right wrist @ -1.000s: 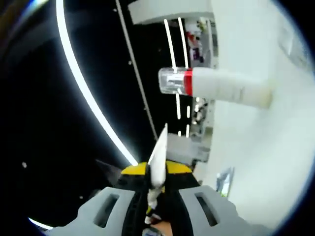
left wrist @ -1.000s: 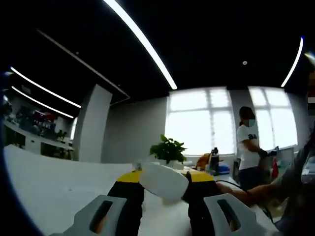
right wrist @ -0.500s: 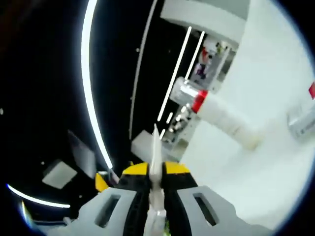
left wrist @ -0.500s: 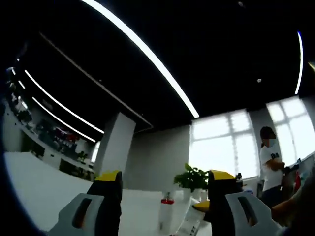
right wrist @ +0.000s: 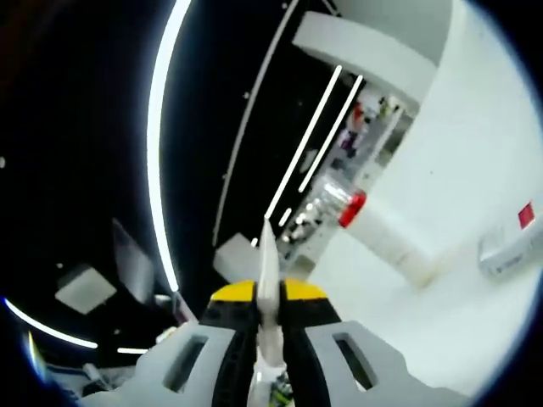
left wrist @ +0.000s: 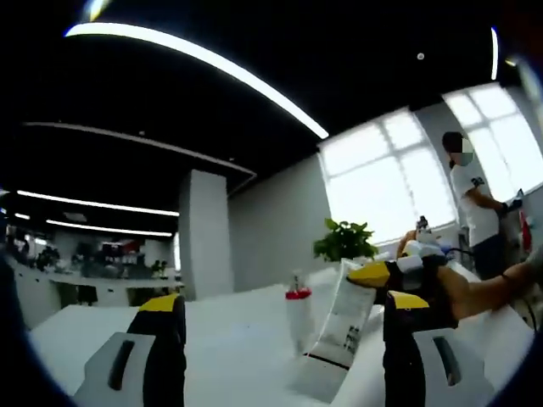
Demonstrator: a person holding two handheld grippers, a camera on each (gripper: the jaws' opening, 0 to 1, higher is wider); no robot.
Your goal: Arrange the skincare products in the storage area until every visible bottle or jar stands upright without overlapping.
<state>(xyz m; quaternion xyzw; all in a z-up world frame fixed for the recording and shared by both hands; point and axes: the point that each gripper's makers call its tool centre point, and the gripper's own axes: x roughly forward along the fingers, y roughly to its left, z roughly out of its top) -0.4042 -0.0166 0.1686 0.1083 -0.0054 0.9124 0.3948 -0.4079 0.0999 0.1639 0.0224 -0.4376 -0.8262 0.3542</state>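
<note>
The soft, light white squeeze tube point(left wrist: 339, 335) is clamped flat by the right tool point(right wrist: 269, 318), best held mid-body, while the left tool point(left wrist: 284, 339) is spread apart.

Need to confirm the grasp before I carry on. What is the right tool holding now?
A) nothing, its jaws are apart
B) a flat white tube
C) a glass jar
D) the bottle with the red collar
B: in the right gripper view the right tool is shut on the thin edge of a white tube, while the red-collared bottle stands apart on the white table.
</note>
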